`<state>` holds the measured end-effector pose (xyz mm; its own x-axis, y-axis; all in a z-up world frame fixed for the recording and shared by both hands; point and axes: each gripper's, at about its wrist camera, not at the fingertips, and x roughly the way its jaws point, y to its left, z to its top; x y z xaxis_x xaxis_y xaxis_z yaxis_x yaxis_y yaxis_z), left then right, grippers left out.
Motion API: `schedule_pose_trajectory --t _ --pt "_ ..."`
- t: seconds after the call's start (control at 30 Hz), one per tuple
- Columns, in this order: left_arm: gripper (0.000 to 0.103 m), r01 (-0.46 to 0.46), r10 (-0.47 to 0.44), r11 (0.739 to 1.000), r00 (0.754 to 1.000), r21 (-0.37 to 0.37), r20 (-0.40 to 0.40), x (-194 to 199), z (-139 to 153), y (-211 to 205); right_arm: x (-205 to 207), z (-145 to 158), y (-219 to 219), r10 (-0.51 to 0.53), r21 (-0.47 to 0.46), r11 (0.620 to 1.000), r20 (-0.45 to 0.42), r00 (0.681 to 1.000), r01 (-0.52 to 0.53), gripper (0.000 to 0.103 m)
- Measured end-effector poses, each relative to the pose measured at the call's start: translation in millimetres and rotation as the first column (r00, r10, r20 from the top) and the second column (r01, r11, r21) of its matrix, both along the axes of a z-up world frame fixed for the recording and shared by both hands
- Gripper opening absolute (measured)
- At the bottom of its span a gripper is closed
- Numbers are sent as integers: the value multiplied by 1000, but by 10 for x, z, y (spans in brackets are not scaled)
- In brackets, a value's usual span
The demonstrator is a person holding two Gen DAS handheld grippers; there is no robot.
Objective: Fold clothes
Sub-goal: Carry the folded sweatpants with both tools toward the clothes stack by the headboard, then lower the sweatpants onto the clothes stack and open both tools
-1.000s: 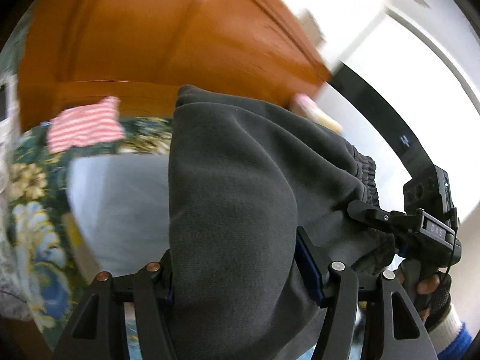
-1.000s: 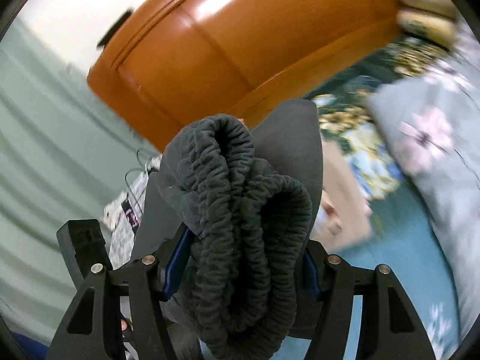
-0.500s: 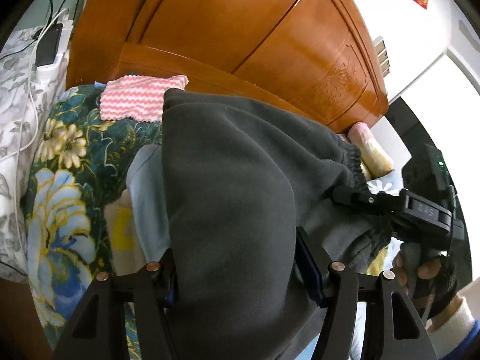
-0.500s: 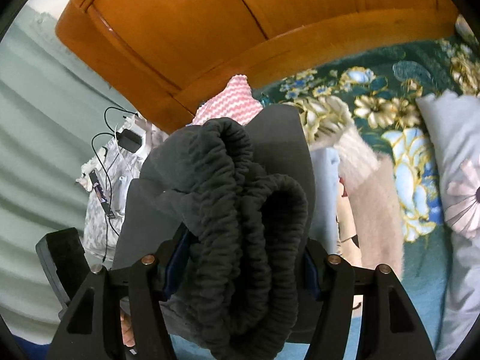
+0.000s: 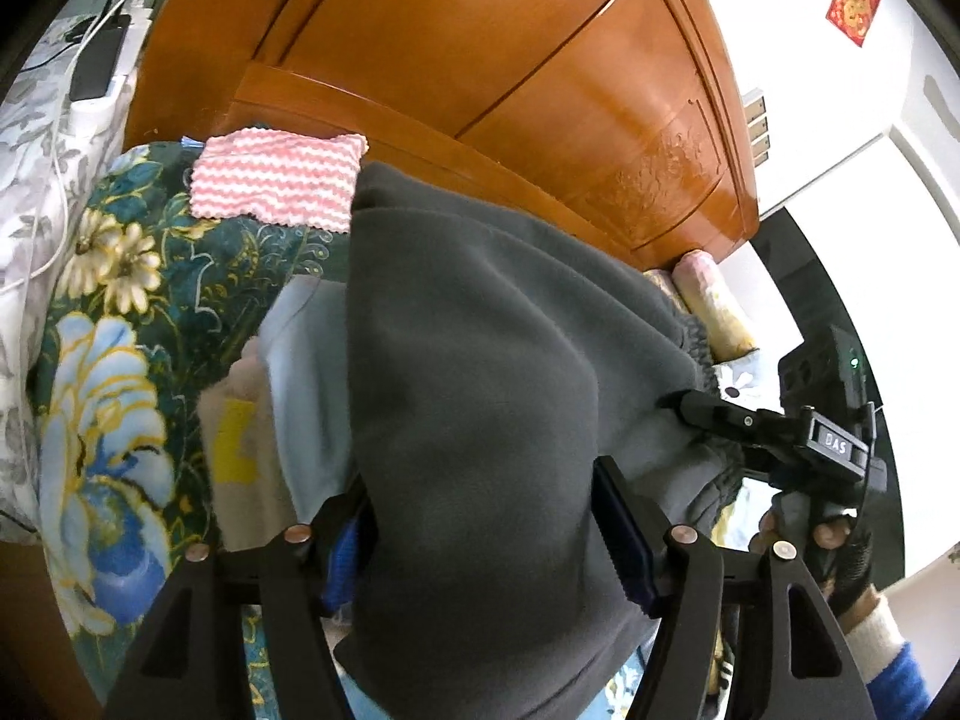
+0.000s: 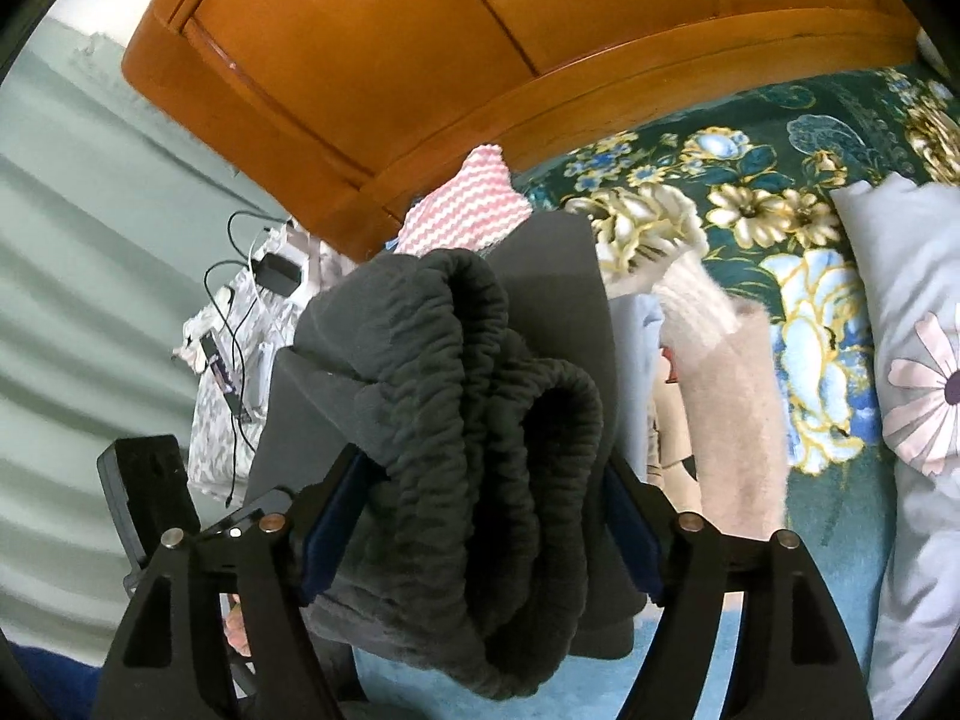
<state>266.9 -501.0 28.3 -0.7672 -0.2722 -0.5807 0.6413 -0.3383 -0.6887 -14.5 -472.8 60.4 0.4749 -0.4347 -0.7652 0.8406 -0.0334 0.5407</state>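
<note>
Carrying the grey sweatpants between us, held up over the bed. We judge this as the transfer step: garment already folded into a thick bundle, now on its way to the stack of folded clothes lying on the floral bedspread near the wooden headboard.

Left tool: jaws partly closed, clamped on the plain folded edge of the sweatpants, cloth bulging between the blue pads. Right tool: jaws likewise partly closed, gripping the gathered elastic waistband, several layers thick. Seen from the left wrist, the right tool bites the bundle's far side.

Next move, as we read it: lower both ends level onto or beside the stack, keep the fold from sagging in the middle, then release both sides together. Soft fleece, likely to slump if one side lets go first.

Pink-and-white striped cloth sits by the headboard, apart from the stack. Pale pillow to the right.

Hard to make out: the bundle blocks most of both views, so the landing spot right below is hidden. Legs of the sweatpants run out of frame. How many items the stack holds, we cannot tell.
</note>
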Motion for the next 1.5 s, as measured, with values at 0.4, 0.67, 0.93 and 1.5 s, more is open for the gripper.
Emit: schedule_pose_trajectory --t 0.4,0.67,0.93,1.5 --pt "72 2 17 971 997 -241 74 42 459 226 96 552 446 -173 -230 963 -133 976 139 77" --pt "73 135 -89 936 984 -326 153 -246 367 466 882 221 839 -58 -257 966 -347 936 -35 77" --pt "74 134 -83 944 981 -303 174 -317 240 374 780 40 713 -158 -235 968 -309 938 85 78" --pt "91 46 10 974 970 -220 244 22 17 1055 1158 -227 1349 -290 -188 953 -322 901 239 78"
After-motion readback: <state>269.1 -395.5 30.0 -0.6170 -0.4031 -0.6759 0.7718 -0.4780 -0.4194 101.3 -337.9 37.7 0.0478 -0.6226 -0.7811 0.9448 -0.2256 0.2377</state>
